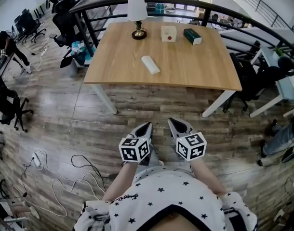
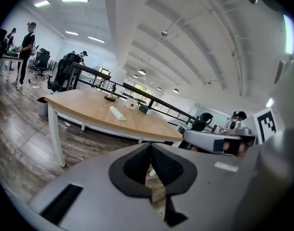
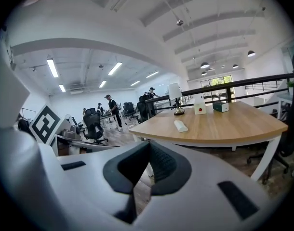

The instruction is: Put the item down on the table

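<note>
My left claw (image 1: 146,125) and right claw (image 1: 172,121) are both shut tight with nothing in them, side by side, and the worktop (image 1: 200,66) is far out in front of them. The white bar (image 1: 150,64), which I guess is the item, lies flat on the worktop well ahead of my claws, so I think the putting-down is done and next I only need to hold my claws back. I count two claws, one worktop and four things on it: one bar, one lamp (image 1: 137,13), one white box (image 1: 168,33) and one green box (image 1: 192,36).
</note>
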Demonstrator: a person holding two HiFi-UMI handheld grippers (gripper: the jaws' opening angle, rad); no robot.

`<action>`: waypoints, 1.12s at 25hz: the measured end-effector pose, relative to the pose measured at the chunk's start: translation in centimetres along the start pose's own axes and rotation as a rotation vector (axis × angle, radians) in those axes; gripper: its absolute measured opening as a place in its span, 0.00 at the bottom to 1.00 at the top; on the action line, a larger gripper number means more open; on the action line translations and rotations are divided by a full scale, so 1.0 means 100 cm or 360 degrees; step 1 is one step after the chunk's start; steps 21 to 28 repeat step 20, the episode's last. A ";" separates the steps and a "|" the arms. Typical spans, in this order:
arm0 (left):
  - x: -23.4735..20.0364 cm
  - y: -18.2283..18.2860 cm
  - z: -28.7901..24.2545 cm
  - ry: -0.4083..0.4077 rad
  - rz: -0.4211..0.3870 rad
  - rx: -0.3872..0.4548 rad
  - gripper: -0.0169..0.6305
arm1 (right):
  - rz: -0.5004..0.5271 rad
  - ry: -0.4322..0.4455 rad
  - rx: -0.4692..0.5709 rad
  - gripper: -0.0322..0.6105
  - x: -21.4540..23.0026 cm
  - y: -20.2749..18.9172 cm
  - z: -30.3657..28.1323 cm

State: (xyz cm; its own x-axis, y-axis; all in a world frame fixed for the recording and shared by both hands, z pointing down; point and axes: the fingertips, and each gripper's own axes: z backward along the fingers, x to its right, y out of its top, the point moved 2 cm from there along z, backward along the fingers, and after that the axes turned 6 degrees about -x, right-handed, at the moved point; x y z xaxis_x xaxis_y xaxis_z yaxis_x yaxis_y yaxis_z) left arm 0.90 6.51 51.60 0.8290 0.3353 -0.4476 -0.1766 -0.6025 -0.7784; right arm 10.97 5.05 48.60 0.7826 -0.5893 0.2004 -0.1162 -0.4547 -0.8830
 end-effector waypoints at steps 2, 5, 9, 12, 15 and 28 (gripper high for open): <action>0.001 0.001 0.001 -0.0002 -0.0002 -0.0001 0.04 | 0.0006 0.0029 0.0018 0.04 -0.004 0.000 0.001; 0.000 0.002 0.003 -0.0001 -0.0007 0.0007 0.04 | 0.0021 0.0050 0.0031 0.04 -0.009 0.001 0.001; 0.000 0.004 0.005 -0.0003 -0.0013 0.0013 0.04 | 0.0016 0.0053 0.0044 0.04 -0.009 0.003 0.001; 0.001 0.004 0.004 -0.0010 -0.0018 0.0018 0.04 | 0.0011 0.0046 0.0049 0.04 -0.007 0.003 0.001; 0.001 0.005 0.005 -0.0010 -0.0018 0.0020 0.04 | 0.0015 0.0040 0.0053 0.04 -0.007 0.004 0.000; 0.001 0.011 0.006 -0.0015 -0.0024 0.0030 0.04 | 0.0012 0.0040 0.0049 0.04 -0.008 0.007 -0.003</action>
